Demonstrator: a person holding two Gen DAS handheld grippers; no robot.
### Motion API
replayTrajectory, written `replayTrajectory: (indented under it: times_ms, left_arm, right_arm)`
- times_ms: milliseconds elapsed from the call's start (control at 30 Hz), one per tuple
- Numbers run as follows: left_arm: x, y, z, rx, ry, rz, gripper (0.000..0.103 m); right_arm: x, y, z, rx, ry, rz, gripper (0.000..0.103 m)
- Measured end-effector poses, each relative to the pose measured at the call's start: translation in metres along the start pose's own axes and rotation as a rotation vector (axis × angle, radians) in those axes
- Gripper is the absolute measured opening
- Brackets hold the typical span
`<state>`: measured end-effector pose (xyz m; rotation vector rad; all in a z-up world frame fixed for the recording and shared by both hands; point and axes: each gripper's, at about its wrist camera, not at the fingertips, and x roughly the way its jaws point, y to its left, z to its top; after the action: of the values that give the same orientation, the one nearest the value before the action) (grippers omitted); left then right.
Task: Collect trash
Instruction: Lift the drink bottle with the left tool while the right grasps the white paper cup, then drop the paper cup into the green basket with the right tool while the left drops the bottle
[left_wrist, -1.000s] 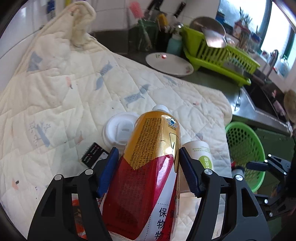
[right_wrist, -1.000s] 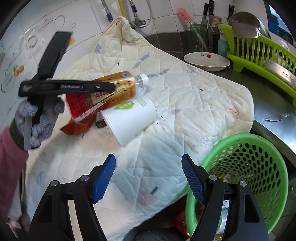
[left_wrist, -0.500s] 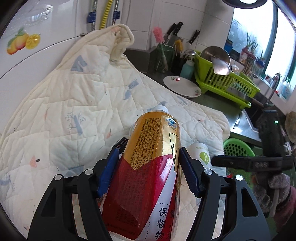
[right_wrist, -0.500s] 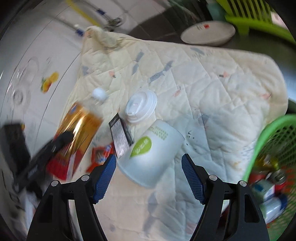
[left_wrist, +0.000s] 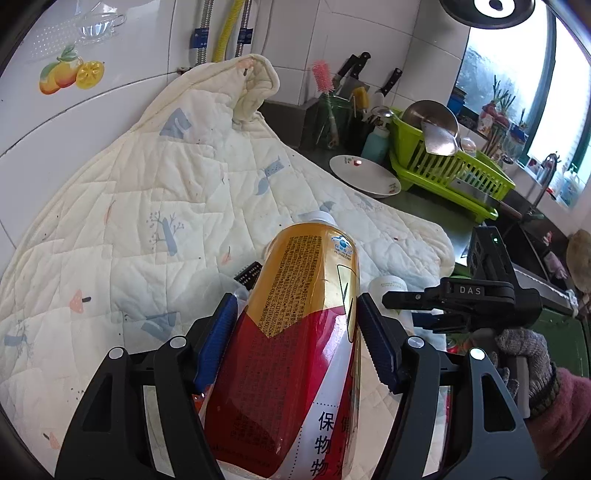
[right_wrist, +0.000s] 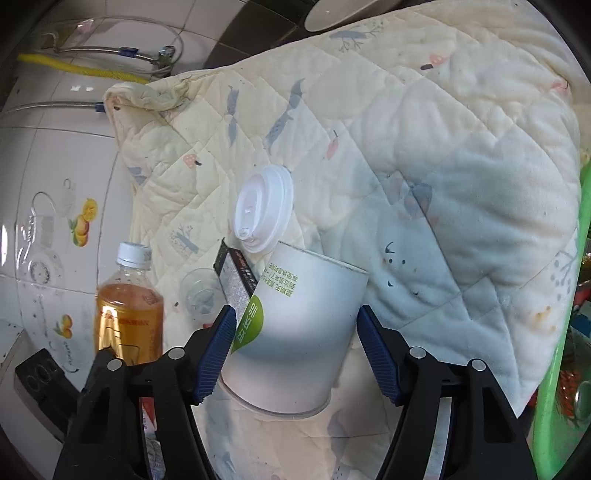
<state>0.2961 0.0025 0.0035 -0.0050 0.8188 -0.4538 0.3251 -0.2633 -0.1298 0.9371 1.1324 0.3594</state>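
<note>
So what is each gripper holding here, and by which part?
Left gripper clamps the tea bottle around its labelled body. Right gripper straddles the paper cup, open, holding nothing.

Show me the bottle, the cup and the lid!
bottle (left_wrist: 295, 332), left wrist view, on its label.
cup (right_wrist: 306, 332), right wrist view, on its side.
lid (right_wrist: 264, 206), right wrist view, on its top.

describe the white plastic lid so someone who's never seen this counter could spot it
Find the cream quilted blanket spread over the counter. Near its middle a white paper cup lies on its side; the lid rests just beyond the cup. It is the only flat, round, ridged white disc there.
</note>
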Motion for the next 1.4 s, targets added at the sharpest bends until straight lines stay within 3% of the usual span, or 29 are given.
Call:
replayTrajectory:
  times_ms: [400, 533, 667, 833, 933, 1200, 1400]
  left_arm:
    - [-0.004, -0.034, -0.013, 0.004, -0.004, -0.049, 0.065]
    - [-0.007, -0.05, -0.015, 0.012, -0.008, -0.073, 0.065]
    - [-0.009, -0.069, -0.016, 0.025, -0.009, -0.101, 0.065]
    - [-0.006, -0.096, -0.02, 0.05, -0.002, -0.137, 0.065]
    - [-0.001, -0.115, -0.022, 0.061, 0.009, -0.168, 0.063]
    - [0.029, -0.173, -0.034, 0.105, 0.06, -0.253, 0.062]
    - [0.056, -0.215, -0.038, 0.121, 0.09, -0.327, 0.062]
  right_arm:
    - [-0.088, -0.01, -0.024, -0.102, -0.092, 0.014, 0.061]
    - [-0.134, -0.022, -0.029, -0.169, -0.172, -0.081, 0.061]
    - [-0.172, -0.05, -0.032, -0.198, -0.246, -0.245, 0.061]
    - [-0.194, -0.092, -0.038, -0.218, -0.289, -0.449, 0.061]
    - [-0.198, -0.112, -0.039, -0.215, -0.302, -0.509, 0.061]
    - [-0.196, -0.145, -0.038, -0.173, -0.305, -0.467, 0.063]
    - [-0.211, -0.144, -0.05, -0.181, -0.328, -0.437, 0.064]
